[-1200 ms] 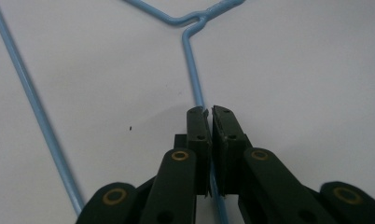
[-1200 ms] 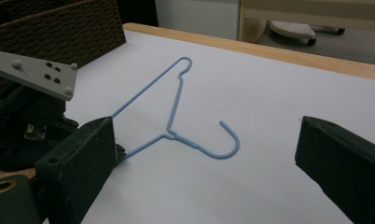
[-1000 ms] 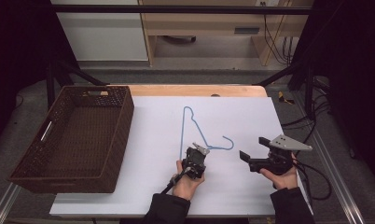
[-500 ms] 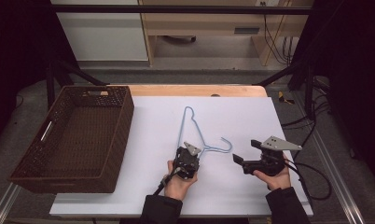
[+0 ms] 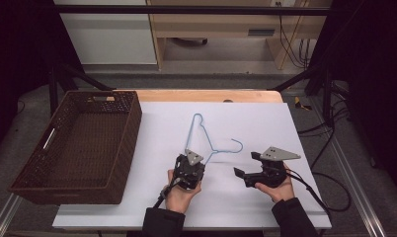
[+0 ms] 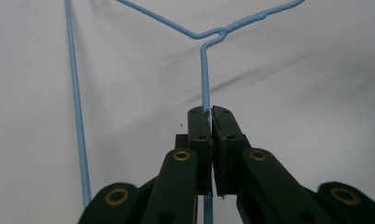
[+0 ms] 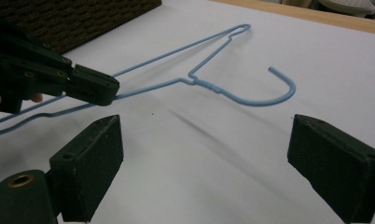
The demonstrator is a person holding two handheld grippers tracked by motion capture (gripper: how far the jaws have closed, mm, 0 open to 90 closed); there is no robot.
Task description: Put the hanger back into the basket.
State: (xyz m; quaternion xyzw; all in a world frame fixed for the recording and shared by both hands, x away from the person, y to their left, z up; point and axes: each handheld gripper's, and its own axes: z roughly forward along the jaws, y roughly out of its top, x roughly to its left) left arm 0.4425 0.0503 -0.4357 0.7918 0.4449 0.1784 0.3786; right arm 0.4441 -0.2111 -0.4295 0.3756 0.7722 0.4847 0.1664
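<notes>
- Left tool [image 5: 188, 170]: jaws clamped on a wire of the blue hanger [image 5: 201, 138].
- Right tool [image 5: 247, 167]: jaws apart, just been closing slightly, nothing between them.
- Hanger lies mid-counter [image 5: 246, 118], beside the wicker basket [image 5: 132, 123].

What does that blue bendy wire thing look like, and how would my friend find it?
Start at the big brown woven basket on the left of the white table. Just right of it lies a thin light-blue wire hanger, a triangle with a curled hook. It is the only blue thing there, and the left tongs are pinched shut on one of its wires.
</notes>
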